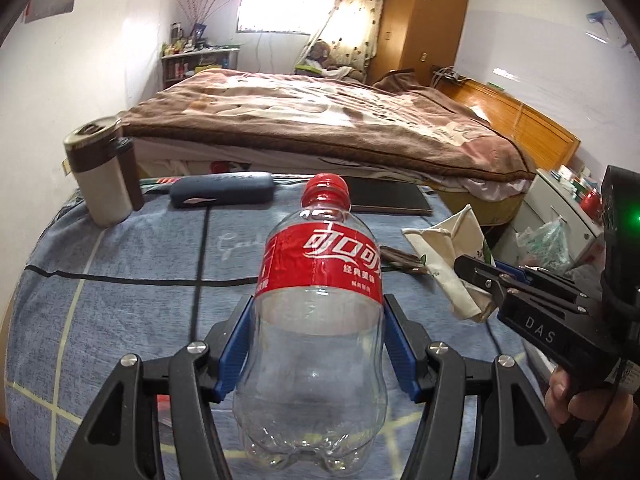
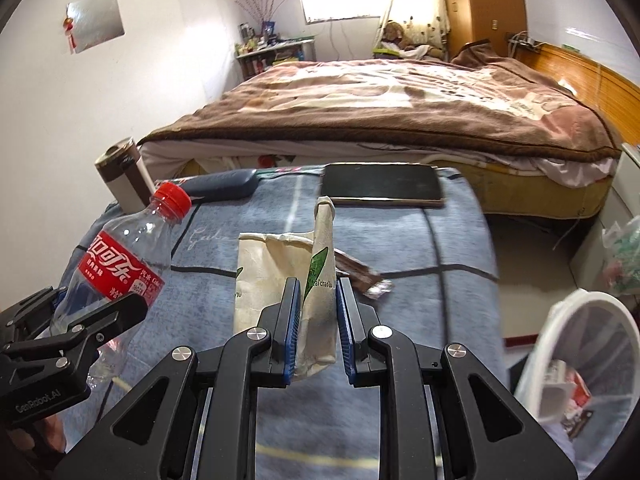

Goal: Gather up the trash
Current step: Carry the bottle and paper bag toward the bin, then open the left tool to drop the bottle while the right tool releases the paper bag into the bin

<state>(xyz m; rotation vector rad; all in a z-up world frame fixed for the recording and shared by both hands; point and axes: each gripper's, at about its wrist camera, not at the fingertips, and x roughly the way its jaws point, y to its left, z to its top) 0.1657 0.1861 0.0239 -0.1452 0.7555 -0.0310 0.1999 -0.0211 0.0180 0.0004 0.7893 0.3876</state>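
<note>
Over blue checked cloth [image 1: 120, 264]: left gripper [image 1: 316, 344] clamped on empty cola bottle [image 1: 316, 320], blue pads against clear body below red label, red cap up. Right gripper [image 2: 318, 320] pinched tight on crumpled cream paper bag [image 2: 320, 280], bag standing up between pads. Beside bag on cloth, brown wrapper [image 2: 360, 276]. Right of table, lower down, white bin [image 2: 580, 360] with scraps inside. Farther back on cloth: tablet [image 2: 380, 188], dark case [image 1: 222, 192], tumbler [image 1: 102, 176]. Beyond, bed with brown blanket [image 1: 320, 120].
</note>
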